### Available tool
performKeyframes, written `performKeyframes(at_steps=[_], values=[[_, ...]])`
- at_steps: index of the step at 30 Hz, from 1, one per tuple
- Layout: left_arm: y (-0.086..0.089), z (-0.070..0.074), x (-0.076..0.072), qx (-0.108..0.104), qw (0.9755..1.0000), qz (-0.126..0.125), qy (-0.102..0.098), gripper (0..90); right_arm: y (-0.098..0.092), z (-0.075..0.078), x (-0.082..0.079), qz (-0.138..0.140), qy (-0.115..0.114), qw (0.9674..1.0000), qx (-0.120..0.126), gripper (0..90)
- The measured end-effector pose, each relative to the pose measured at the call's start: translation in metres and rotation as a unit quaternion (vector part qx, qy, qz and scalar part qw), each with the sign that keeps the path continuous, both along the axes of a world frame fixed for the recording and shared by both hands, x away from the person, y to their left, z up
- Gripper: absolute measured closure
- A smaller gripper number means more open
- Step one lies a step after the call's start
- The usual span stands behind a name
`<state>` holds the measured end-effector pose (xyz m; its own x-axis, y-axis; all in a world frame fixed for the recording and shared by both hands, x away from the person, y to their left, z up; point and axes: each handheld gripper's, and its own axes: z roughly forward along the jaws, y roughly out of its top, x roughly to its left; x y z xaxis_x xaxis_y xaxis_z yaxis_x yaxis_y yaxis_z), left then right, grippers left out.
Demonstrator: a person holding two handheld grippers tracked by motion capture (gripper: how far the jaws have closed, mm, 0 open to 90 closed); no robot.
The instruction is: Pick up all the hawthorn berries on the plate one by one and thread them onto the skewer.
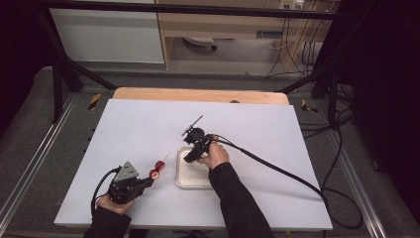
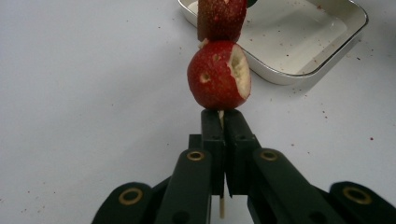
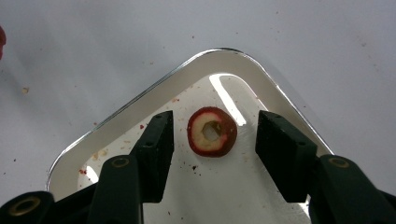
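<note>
Between the clenched fingers [image 2: 212, 140] of the left gripper [image 2: 223, 122], a thin wooden skewer [image 2: 222, 205] is grasped, its lower end seen poking out beneath them in the left gripper view. Just beyond the fingertips, a red cored fruit [image 2: 218, 74] is threaded on the skewer, with a second red piece [image 2: 221, 18] stacked directly past it. Farther ahead and to the right of these fingers, a white tray [image 2: 322, 60] is seen on the white bench [image 2: 84, 93], red crumbs scattered around it.

Across the tray, the fingers [image 3: 156, 147] of the right gripper [image 3: 219, 156] are held released and well apart. Between them, touched by neither, a red fruit slice [image 3: 212, 131] with a pale cut face and a hollowed centre is lying flat on the tray floor near a rounded corner.

From the high view, the left gripper [image 1: 148, 181] is seen held low near the bench's front edge in the person's left hand [image 1: 113, 203], the skewered fruit [image 1: 157, 169] pointing toward the tray [image 1: 185, 182]. The right gripper [image 1: 190, 157] is held over the tray by the right hand [image 1: 215, 156], its cable [image 1: 277, 171] trailing off to the right.
</note>
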<state>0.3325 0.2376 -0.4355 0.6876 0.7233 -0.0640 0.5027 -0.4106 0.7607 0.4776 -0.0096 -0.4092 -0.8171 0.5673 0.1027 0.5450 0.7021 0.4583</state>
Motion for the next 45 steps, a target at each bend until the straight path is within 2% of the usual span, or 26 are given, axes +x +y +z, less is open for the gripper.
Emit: performKeyframes(at_steps=[12, 21, 27, 34, 45], values=[[-0.001, 0.0, 0.0, 0.001, 1.0, -0.002, 0.0, 87.9, 0.002, -0.008, 0.008, -0.004, 0.029, 0.9996, 0.005, 57.8], [-0.001, 0.0, 0.0, 0.002, 1.0, -0.002, 0.001, 87.9, 0.001, -0.008, 0.009, 0.002, 0.032, 0.9995, 0.003, 61.3], [-0.001, 0.0, 0.0, 0.002, 1.0, -0.002, 0.0, 87.9, 0.001, -0.008, 0.009, -0.004, 0.035, 0.9994, 0.004, 62.4], [-0.001, 0.0, 0.0, 0.003, 1.0, -0.002, 0.0, 87.9, 0.0, -0.001, 0.007, -0.019, 0.043, 0.9986, 0.025, 63.0], [-0.002, 0.0, 0.0, 0.005, 1.0, -0.002, 0.0, 87.9, -0.005, 0.014, 0.001, -0.028, 0.045, 0.9981, 0.031, 63.2]])
